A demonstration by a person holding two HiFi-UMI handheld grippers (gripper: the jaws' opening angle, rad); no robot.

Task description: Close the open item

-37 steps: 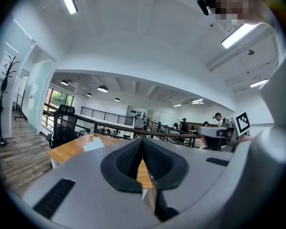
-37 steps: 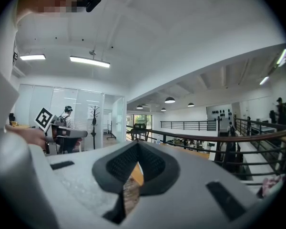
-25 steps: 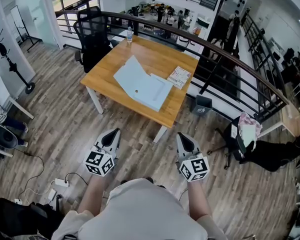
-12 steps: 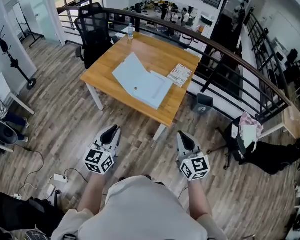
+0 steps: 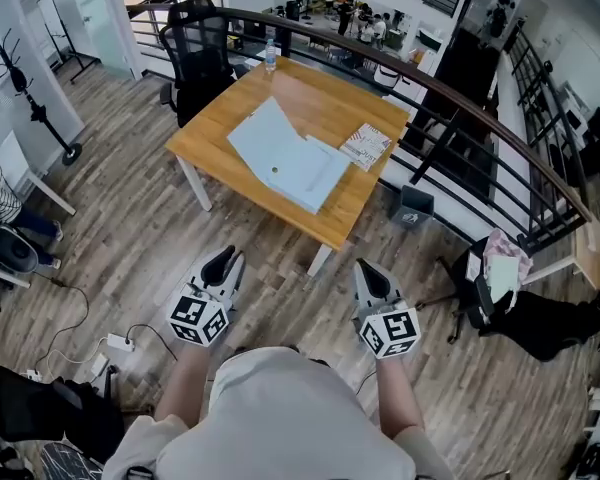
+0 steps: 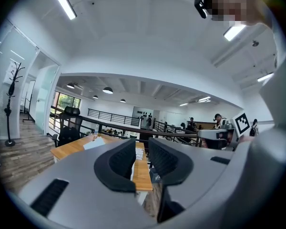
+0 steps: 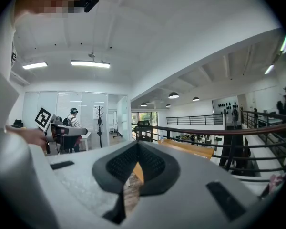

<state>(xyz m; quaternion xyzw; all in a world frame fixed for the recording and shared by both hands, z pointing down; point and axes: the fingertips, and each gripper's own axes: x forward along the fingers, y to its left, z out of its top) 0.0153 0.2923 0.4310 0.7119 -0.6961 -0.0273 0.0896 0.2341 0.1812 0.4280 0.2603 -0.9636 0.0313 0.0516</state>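
**Open folder on counter, both grippers clear of it**

Head view: I see a wooden counter (image 5: 208,140) on a plank floor (image 5: 120,238) beside a curved railing (image 5: 480,118), with a black chair (image 5: 202,53) at its far corner. The open folder (image 5: 285,163) lies flat mid-counter. A booklet (image 5: 366,146) sits just beside it and a bottle (image 5: 271,55) stands at the far edge. The left gripper (image 5: 223,260) and right gripper (image 5: 368,273) hang over the floor, well apart from the counter.

Left gripper view: the fingers (image 6: 120,160) are released, have just been opening, and have nothing between them.

Right gripper view: the fingers (image 7: 155,168) are clenched tip to tip and empty.

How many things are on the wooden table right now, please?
3: the open light-blue folder in the middle of the table, a patterned booklet just right of it, and a water bottle at the far corner. Anything smaller may be missed from here.
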